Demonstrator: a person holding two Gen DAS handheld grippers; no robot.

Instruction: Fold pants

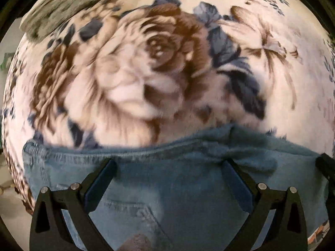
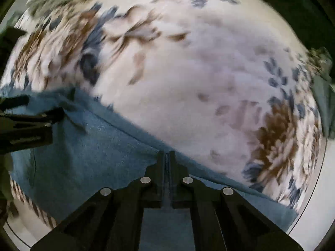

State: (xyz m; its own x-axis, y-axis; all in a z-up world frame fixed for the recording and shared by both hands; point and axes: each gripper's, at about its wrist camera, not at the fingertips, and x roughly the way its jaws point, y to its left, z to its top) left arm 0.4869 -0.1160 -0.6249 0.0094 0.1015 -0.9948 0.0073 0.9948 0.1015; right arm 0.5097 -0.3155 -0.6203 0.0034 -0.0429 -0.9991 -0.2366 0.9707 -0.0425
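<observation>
Light blue denim pants (image 1: 171, 179) lie on a floral blanket (image 1: 146, 73); their stitched edge runs across the lower part of the left wrist view. My left gripper (image 1: 169, 165) is open, its fingers spread wide just above the denim near that edge. In the right wrist view the pants (image 2: 88, 152) fill the lower left. My right gripper (image 2: 166, 156) is shut on the edge of the pants, a thin fold of denim pinched between its fingers. The left gripper (image 2: 60, 113) shows at the left edge of that view, over the denim.
The white blanket (image 2: 199, 79) with brown and blue flowers covers the whole surface. A grey-green cloth (image 1: 60, 2) lies at its far left edge. A pale floor or rim (image 2: 320, 184) shows past the blanket at the lower right.
</observation>
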